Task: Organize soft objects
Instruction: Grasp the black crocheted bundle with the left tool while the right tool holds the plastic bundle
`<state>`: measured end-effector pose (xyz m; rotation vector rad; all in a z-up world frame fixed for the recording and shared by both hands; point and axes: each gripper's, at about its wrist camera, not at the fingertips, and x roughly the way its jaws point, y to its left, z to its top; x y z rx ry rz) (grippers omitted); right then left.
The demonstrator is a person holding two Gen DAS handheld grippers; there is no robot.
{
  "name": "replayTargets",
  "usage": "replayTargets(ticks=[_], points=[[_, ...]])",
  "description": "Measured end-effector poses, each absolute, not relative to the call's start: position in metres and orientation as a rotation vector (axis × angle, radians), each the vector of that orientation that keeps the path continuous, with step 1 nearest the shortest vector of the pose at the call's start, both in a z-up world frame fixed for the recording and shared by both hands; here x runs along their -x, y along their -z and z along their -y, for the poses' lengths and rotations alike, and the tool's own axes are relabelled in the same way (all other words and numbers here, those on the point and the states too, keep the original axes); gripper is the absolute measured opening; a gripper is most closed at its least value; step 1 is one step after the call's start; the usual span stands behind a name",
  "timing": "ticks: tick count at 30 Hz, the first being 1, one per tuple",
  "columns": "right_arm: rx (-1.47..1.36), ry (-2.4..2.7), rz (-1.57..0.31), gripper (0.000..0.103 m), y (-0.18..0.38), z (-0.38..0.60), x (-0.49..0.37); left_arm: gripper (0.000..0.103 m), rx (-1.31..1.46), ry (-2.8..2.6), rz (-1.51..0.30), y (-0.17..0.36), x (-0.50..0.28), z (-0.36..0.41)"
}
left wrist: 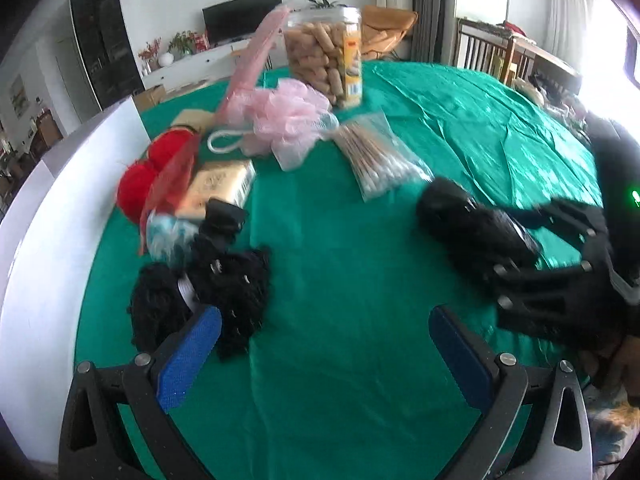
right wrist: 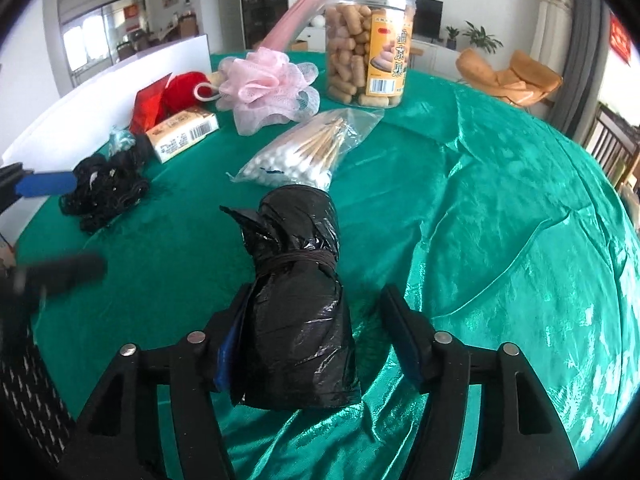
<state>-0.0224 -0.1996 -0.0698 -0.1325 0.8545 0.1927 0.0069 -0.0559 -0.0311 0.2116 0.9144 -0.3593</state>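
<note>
The right tool (right wrist: 316, 340) sits spread around the black bag roll (right wrist: 298, 300), low centre of frame on the worktop (right wrist: 500, 240), only one pad touching. Closing off-centre could squirt the slick roll sideways. The left tool (left wrist: 324, 352) hovers spread, empty.

The tabletop (right wrist: 500, 208) is covered by a wrinkled green cloth. A clear jar of biscuits (right wrist: 366, 46) is stood upright toward the far side. A clear bag of cotton swabs (right wrist: 304, 152) is laid flat in front of the jar. A gold-printed box (right wrist: 182, 134) is seen to the left, near a white panel (left wrist: 56, 208). A television (left wrist: 242, 18) is set against the back wall.
</note>
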Motion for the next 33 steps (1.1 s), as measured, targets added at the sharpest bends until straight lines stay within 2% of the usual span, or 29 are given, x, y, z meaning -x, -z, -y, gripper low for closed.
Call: replayTargets(ticks=[8,12,16,20,23,28,33], points=[[0.132,-0.175,-0.85,0.07,0.07,0.2,0.024,0.103,0.134,0.175,-1.039,0.022,-0.034,-0.037],[0.136,-0.171,-0.847,0.07,0.07,0.2,0.024,0.103,0.127,0.121,-1.052,0.017,-0.054,-0.075],[0.136,-0.171,-0.847,0.07,0.07,0.2,0.024,0.103,0.019,0.164,-1.053,0.015,-0.079,-0.068],[0.137,-0.169,-0.846,0.07,0.07,0.2,0.025,0.103,-0.054,0.331,-1.106,0.037,-0.101,-0.038],[0.14,-0.163,-0.842,0.07,0.07,0.2,0.025,0.103,-0.119,0.512,-1.215,0.05,-0.089,-0.018],[0.149,-0.156,-0.837,0.07,0.07,0.199,0.026,0.103,-0.176,0.601,-1.232,0.049,-0.061,-0.021],[0.144,-0.158,-0.839,0.07,0.07,0.199,0.026,0.103,-0.164,0.502,-1.219,0.047,-0.07,-0.021]])
